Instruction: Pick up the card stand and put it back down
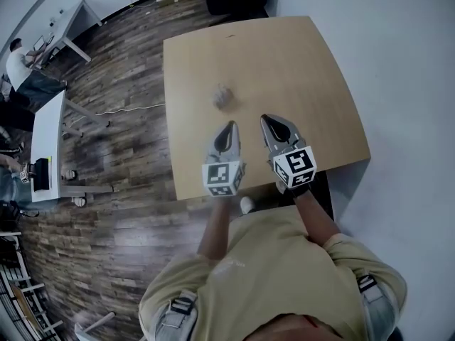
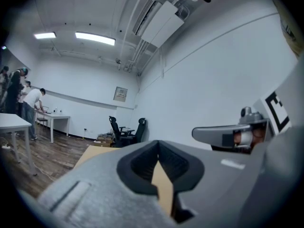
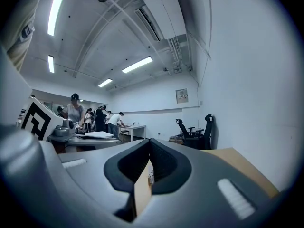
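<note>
Okay, card stand [image 1: 223,96] sits on the tabletop [image 1: 306,62] just ahead of both claw tips, a bit nearer the left claw [image 1: 229,128] than the right claw [image 1: 267,119], touching neither. It is a small grey blur in the head view, shape not readable. Left claw is clenched, tips together, nothing between them; only bare tabletop shows through the slot behind the tips in the left gripper view. Right claw is also clenched and empty. Through its slot in the right gripper view a tiny pale thing [image 3: 150,175] stands beyond the tips, too small to identify. Both claws sit side by side, near each other, pointing level across the tabletop away from the person, marker cubes [image 1: 223,178] at their rear ends. Hands are hidden under the cubes; only bare forearms [image 1: 213,234] show, coming from yellowish sleeves. Each gripper view catches the other claw at its side, cut off by the frame. Far beyond the claws are office chairs [image 2: 124,129] and people at white desks [image 3: 133,127], small and dim.
</note>
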A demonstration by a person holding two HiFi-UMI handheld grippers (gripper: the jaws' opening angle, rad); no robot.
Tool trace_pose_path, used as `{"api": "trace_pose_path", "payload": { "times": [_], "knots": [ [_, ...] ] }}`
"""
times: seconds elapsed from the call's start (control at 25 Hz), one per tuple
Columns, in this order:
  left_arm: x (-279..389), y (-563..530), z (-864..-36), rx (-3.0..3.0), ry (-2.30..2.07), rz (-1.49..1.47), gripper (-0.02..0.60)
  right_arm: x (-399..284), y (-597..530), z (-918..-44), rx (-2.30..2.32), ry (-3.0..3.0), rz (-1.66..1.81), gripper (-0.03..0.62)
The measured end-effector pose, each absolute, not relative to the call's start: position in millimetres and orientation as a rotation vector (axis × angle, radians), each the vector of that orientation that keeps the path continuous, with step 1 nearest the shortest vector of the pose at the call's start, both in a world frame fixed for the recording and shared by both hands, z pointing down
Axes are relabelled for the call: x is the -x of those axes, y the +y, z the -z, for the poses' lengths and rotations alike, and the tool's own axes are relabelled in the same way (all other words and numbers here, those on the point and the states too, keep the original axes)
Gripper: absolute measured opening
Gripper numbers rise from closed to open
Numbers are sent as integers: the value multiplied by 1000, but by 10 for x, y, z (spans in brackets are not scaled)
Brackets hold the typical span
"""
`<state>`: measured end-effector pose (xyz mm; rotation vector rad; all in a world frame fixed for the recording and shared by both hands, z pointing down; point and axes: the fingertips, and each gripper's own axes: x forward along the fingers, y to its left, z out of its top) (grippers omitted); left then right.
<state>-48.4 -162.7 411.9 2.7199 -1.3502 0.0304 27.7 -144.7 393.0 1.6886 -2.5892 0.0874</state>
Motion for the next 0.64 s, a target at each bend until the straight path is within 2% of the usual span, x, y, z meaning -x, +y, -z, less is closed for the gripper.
{"api": "trace_pose_path", "payload": {
  "times": [0.4, 0.64],
  "knots": [
    [442, -1688, -3869, -2569, -1584, -10, 2, -419, -1553, -3615, -1448, -2786, -33, 5],
    [50, -1665, -3914, -2542, -1659, -97, 2, -1072, -1624, -3702, -1486, -2799, -127, 5]
  ]
}}
